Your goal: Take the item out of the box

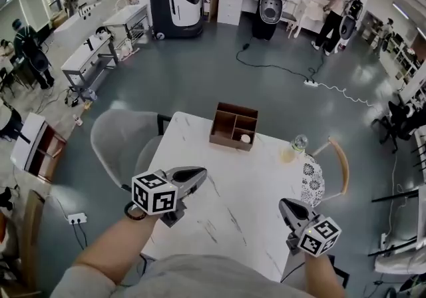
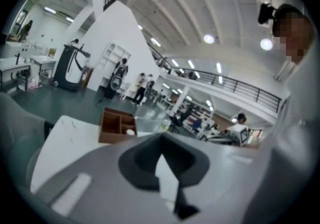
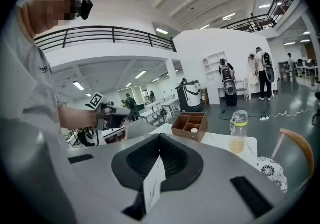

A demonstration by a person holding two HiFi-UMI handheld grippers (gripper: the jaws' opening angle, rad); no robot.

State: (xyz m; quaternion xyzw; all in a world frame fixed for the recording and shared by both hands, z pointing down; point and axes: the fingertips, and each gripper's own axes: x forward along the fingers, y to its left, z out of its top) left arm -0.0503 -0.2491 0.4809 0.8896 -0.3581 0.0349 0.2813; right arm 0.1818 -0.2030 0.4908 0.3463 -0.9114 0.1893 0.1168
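none of the task is done yet, judging from how things are lying now. the item [image 1: 245, 138], a small pale round piece, is sitting in the compartment at the near right corner of the box [image 1: 226, 142]. the box is standing at the far edge of the table [image 1: 233, 197], with a bottle [image 1: 296, 146] just beside it on the right.

you are holding the left gripper [image 1: 198, 174] over the near left part of the table and the right gripper [image 1: 285, 205] over the near right part. both are pointing toward the box and both are well apart from it. the left gripper view is showing its jaws together with nothing between them. the right gripper view is showing the same for the right: jaws together, nothing between them. neither gripper is touching the box or the item.

remaining, as a judgement: the whole job. you are going to need to bring one gripper up to the box, part its jaws, and lower them into that small compartment. then close on the item, lift it clear of the walls, and set it on the table. the compartment is looking narrow, so the dividers are likely limiting how wide the jaws can go in. the other gripper may be useful for steadying the box.
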